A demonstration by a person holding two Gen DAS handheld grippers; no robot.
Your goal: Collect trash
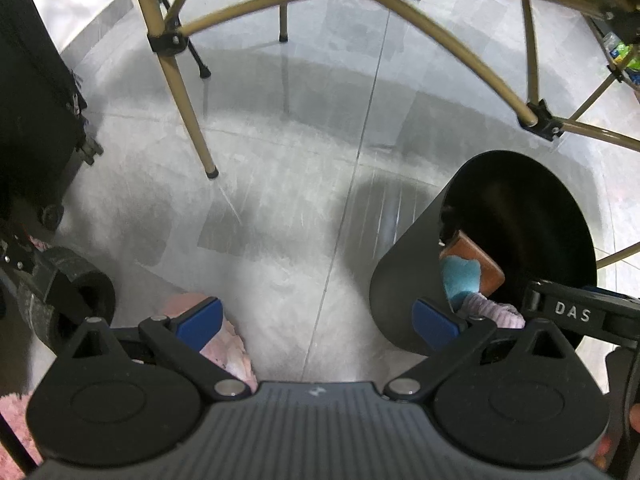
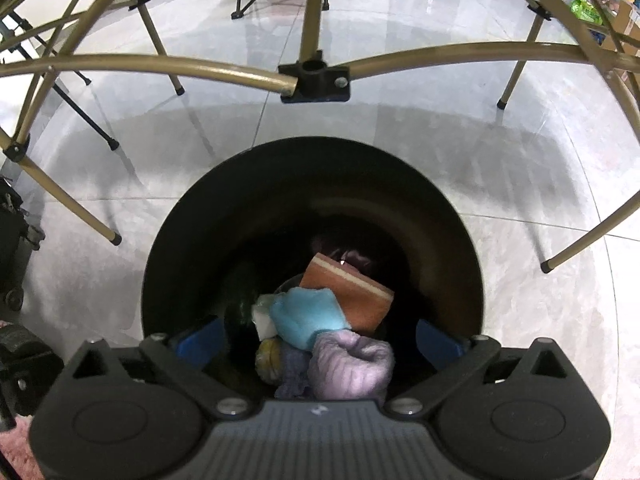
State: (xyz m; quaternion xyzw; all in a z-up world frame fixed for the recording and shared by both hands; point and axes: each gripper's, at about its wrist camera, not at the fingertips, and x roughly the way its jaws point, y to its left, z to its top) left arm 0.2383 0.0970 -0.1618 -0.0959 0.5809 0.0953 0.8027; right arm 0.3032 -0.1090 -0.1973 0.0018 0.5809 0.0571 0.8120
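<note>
A: What is the right tool [image 2: 318, 342] doing?

B: It is hanging right over the black bin [image 2: 180, 216] with its jaws wide open and nothing in them. The left tool [image 1: 316, 324] is open and holding nothing too, and it is pointing at the floor [image 1: 280, 200] beside the bin.

A: What is sitting in the bin?

B: Closest is a purple knit cloth [image 2: 352, 364], all bunched up. Just past it a blue fluffy cloth [image 2: 306, 316] is lying against a small white block [image 2: 262, 320]. Behind those an orange sponge [image 2: 348, 292] is leaning.

A: How would they feel?

B: Soft and light, I am guessing (they would squash, not break). Pinching a fat fold would hold best.

A: Any trash left outside?

B: Something pink and fluffy [image 1: 224, 344] is lying on the floor right under the left tool. It looks soft; I would pinch its thick middle. Farther off, gold tabletop legs [image 1: 180, 92] are standing.
</note>
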